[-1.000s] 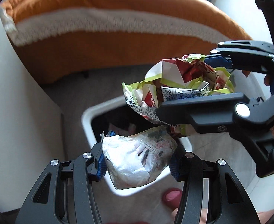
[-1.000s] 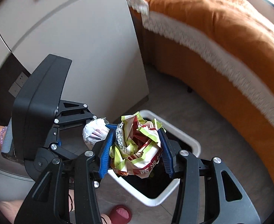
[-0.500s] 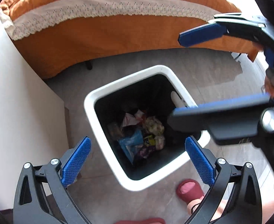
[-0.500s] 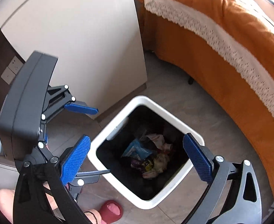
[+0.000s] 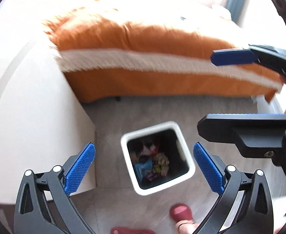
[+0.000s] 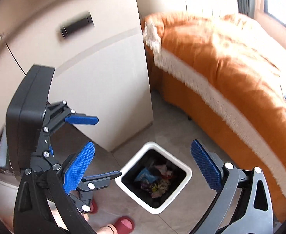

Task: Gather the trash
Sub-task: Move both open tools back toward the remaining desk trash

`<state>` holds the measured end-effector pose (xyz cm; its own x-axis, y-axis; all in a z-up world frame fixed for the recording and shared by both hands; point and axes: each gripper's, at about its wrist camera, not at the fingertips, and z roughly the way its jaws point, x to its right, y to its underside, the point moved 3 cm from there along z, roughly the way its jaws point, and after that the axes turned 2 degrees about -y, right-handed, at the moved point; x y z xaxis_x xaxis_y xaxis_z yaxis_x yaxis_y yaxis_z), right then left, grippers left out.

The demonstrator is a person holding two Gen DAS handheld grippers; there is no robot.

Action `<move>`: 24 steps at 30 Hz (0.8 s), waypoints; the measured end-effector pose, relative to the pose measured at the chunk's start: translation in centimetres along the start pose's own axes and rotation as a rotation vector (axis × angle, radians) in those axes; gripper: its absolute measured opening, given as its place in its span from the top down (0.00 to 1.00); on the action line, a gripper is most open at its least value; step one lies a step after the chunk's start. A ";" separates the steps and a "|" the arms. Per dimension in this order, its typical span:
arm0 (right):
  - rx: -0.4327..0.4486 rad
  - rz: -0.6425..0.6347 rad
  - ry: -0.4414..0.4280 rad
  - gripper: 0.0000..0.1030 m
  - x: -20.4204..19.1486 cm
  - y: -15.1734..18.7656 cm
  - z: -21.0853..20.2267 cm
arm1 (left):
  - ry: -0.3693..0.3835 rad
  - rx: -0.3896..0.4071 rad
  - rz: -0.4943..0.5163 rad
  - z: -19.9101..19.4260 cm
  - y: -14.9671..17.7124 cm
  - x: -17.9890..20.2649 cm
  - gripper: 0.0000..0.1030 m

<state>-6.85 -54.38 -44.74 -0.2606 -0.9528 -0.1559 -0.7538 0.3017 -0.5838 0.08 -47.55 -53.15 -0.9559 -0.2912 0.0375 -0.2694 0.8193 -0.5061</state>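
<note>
Both tools hang released over the white bin [image 5: 189,167]: my left tool [image 5: 143,167] and my right tool [image 6: 143,167] each spread their blue pads wide with nothing between them. Trash [image 5: 152,163] lies heaped in the bottom of the bin, crumpled wrappers in blue, yellow and red, so I judge this drop done. Whether more litter waits elsewhere in the room I cannot tell; none shows on the grey floor [image 5: 139,113] near the bin. From the right wrist view the left tool [image 6: 92,146] sits to the side, held level and pointing toward the bin, its jaws apart. Both tools are raised well above the rim and tilted downward. An orange bedspread [image 6: 230,62] with a white fringe lies beyond the bin, a pale cabinet [image 6: 104,74] beside it, and red slippers [image 6: 124,223] show below
</note>
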 end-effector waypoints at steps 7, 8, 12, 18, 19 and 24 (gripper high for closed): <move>0.159 0.012 -0.028 0.04 -4.2 -8.0 -9.7 | -0.059 0.090 -0.185 -10.7 -3.8 -2.2 0.04; 0.172 0.005 -0.035 0.04 -4.8 -8.8 -10.5 | -0.072 0.111 -0.205 -12.6 -4.3 -2.6 0.04; 0.252 -0.051 -0.081 0.04 -8.0 -13.1 -14.5 | -0.131 0.191 -0.283 -19.1 -5.5 -4.7 0.04; 0.361 -0.163 -0.168 0.04 -13.9 -18.4 -17.8 | -0.258 0.268 -0.424 -27.1 -4.5 -9.4 0.04; 0.381 -0.193 -0.189 0.04 -15.4 -19.4 -18.1 | -0.281 0.276 -0.442 -28.3 -4.2 -10.3 0.04; 0.429 -0.279 -0.309 0.04 -21.5 -22.5 -18.0 | -0.500 0.292 -0.514 -34.5 -1.2 -15.4 0.04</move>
<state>4.81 -40.02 -13.91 0.1483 -0.9794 -0.1372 -0.4405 0.0588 -0.8958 11.11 -26.98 -23.43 -0.5341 -0.8449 -0.0291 -0.5573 0.3778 -0.7394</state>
